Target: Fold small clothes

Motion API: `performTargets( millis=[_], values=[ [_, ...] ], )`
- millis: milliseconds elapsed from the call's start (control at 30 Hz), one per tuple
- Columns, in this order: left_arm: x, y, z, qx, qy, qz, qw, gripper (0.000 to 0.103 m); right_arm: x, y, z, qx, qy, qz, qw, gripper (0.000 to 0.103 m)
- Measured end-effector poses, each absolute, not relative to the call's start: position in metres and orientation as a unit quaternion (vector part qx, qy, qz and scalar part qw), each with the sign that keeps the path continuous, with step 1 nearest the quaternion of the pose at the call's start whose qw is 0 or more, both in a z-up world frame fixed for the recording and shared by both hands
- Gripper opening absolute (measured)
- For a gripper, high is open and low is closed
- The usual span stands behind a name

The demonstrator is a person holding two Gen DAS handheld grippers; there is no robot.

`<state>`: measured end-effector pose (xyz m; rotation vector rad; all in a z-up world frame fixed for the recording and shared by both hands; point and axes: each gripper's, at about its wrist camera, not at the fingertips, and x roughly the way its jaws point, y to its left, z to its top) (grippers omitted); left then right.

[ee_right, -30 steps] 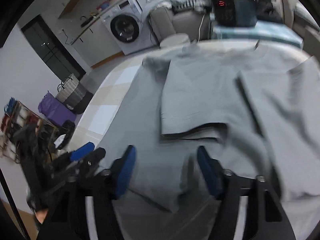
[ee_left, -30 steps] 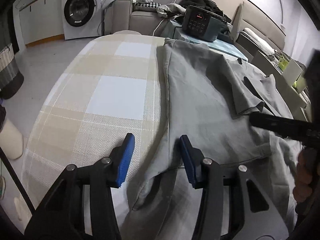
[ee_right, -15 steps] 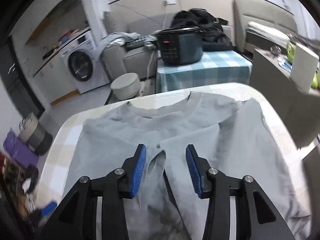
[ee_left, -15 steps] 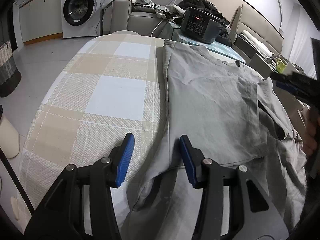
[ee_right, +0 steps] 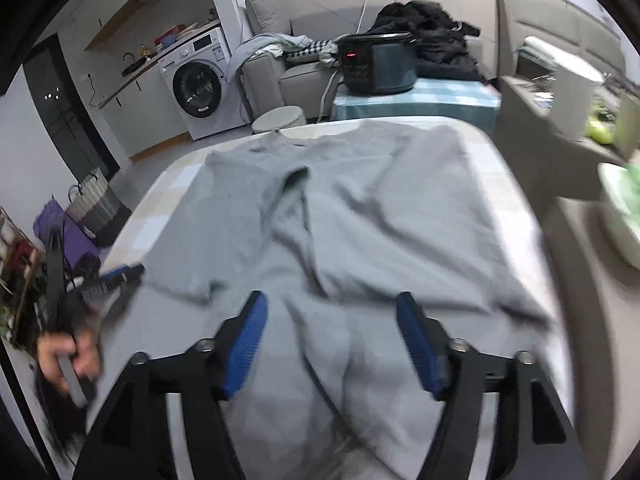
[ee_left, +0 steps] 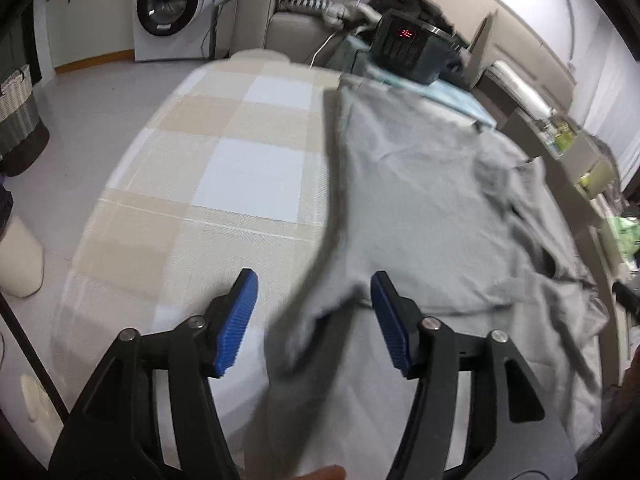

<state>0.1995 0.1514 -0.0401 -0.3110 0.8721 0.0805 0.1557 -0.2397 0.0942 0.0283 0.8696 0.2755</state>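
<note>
A grey T-shirt [ee_right: 360,216] lies spread on the table with the checked cloth [ee_left: 224,184], collar at the far end and one side folded in over the middle. My left gripper [ee_left: 312,312] hovers over the shirt's near side edge [ee_left: 320,312]. Its jaws are opening, and the rumpled edge lies loose between the blue pads without being pressed. My right gripper [ee_right: 332,336] hangs above the shirt's near part, jaws opening, with cloth below the pads but none pinched. The right wrist view also shows the left gripper [ee_right: 108,280], held by a hand [ee_right: 68,356], at the table's left edge.
Beyond the table stand a round stool [ee_right: 280,118], a sofa [ee_left: 296,32], a washing machine [ee_left: 172,8] and a dark cooker with a red display [ee_right: 376,64] on a teal checked stand. A woven basket [ee_right: 96,208] sits on the floor at left. A cluttered shelf [ee_left: 572,148] runs along the right.
Both grippers' jaws have widened. The right gripper has drawn back from the collar end towards the shirt's near part. The left gripper has lifted slightly and the shirt's edge has slackened.
</note>
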Motion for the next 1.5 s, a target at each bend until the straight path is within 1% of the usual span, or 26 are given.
performTargets(
  millis=[33, 67, 133, 167, 200, 267, 400, 533, 733, 800, 900, 933, 967, 1000, 1067, 1133, 1167, 1200, 1233, 1300, 1367, 1433, 1467, 1500],
  values=[
    [0.190, 0.148, -0.034, -0.145, 0.414, 0.036, 0.898, 0.073, 0.138, -0.251, 0.097, 0.009, 0.413, 0.128, 0.902, 0.087],
    [0.178, 0.144, -0.026, -0.136, 0.406, 0.033, 0.903, 0.083, 0.121, -0.261, 0.100, 0.005, 0.410, 0.125, 0.904, 0.090],
    [0.151, 0.134, -0.014, -0.121, 0.398, 0.027, 0.909, 0.085, 0.094, -0.280, 0.100, 0.000, 0.404, 0.114, 0.908, 0.094],
    [0.140, 0.130, -0.011, -0.117, 0.398, 0.024, 0.909, 0.088, 0.078, -0.290, 0.098, -0.001, 0.404, 0.104, 0.909, 0.096],
    [0.129, 0.126, -0.008, -0.114, 0.400, 0.022, 0.909, 0.095, 0.064, -0.301, 0.096, 0.001, 0.404, 0.099, 0.910, 0.096],
    [0.107, 0.119, -0.005, -0.110, 0.402, 0.018, 0.909, 0.102, 0.046, -0.319, 0.089, 0.010, 0.409, 0.085, 0.908, 0.096],
    [0.062, 0.114, 0.002, -0.120, 0.412, 0.024, 0.903, 0.102, 0.011, -0.348, 0.075, 0.049, 0.427, 0.074, 0.900, 0.096],
    [0.013, 0.110, 0.009, -0.103, 0.406, 0.043, 0.907, 0.102, -0.019, -0.368, 0.064, 0.065, 0.433, 0.068, 0.897, 0.096],
    [-0.047, 0.079, 0.012, -0.088, 0.407, 0.008, 0.909, 0.102, -0.066, -0.371, 0.057, 0.114, 0.425, 0.109, 0.891, 0.096],
    [-0.057, 0.058, 0.012, -0.064, 0.409, -0.016, 0.910, 0.102, -0.084, -0.362, 0.055, 0.130, 0.420, 0.143, 0.887, 0.093],
    [-0.069, 0.024, 0.007, -0.027, 0.423, -0.065, 0.903, 0.102, -0.104, -0.345, 0.051, 0.099, 0.422, 0.159, 0.887, 0.093],
    [-0.073, 0.012, 0.004, -0.017, 0.429, -0.082, 0.899, 0.102, -0.107, -0.342, 0.049, 0.097, 0.428, 0.164, 0.884, 0.091],
    [-0.077, 0.003, 0.002, -0.006, 0.434, -0.096, 0.896, 0.101, -0.109, -0.340, 0.047, 0.103, 0.435, 0.173, 0.877, 0.085],
    [-0.082, -0.006, 0.000, 0.006, 0.436, -0.110, 0.893, 0.098, -0.111, -0.338, 0.044, 0.117, 0.447, 0.190, 0.866, 0.083],
    [-0.096, -0.023, -0.005, 0.029, 0.430, -0.128, 0.893, 0.096, -0.117, -0.335, 0.042, 0.136, 0.453, 0.213, 0.855, 0.083],
    [-0.102, -0.036, -0.012, 0.052, 0.431, -0.144, 0.889, 0.086, -0.121, -0.332, 0.039, 0.137, 0.453, 0.219, 0.853, 0.083],
    [-0.105, -0.043, -0.017, 0.068, 0.436, -0.149, 0.885, 0.073, -0.121, -0.331, 0.036, 0.137, 0.457, 0.216, 0.852, 0.083],
    [-0.107, -0.049, -0.021, 0.080, 0.442, -0.156, 0.880, 0.064, -0.121, -0.330, 0.033, 0.140, 0.462, 0.215, 0.849, 0.083],
    [-0.109, -0.054, -0.026, 0.091, 0.447, -0.163, 0.875, 0.061, -0.118, -0.328, 0.031, 0.144, 0.464, 0.215, 0.847, 0.083],
    [-0.112, -0.063, -0.035, 0.104, 0.455, -0.173, 0.868, 0.048, -0.117, -0.327, 0.027, 0.150, 0.468, 0.212, 0.845, 0.083],
    [-0.115, -0.071, -0.043, 0.111, 0.465, -0.183, 0.859, 0.047, -0.117, -0.326, 0.024, 0.152, 0.470, 0.208, 0.844, 0.083],
    [-0.113, -0.074, -0.048, 0.122, 0.467, -0.184, 0.856, 0.042, -0.115, -0.325, 0.022, 0.154, 0.471, 0.209, 0.843, 0.083],
    [-0.116, -0.078, -0.049, 0.127, 0.458, -0.189, 0.859, 0.037, -0.115, -0.326, 0.022, 0.155, 0.470, 0.209, 0.843, 0.083],
    [-0.112, -0.078, -0.050, 0.129, 0.455, -0.191, 0.860, 0.021, -0.114, -0.326, 0.022, 0.156, 0.470, 0.209, 0.843, 0.083]
  ],
)
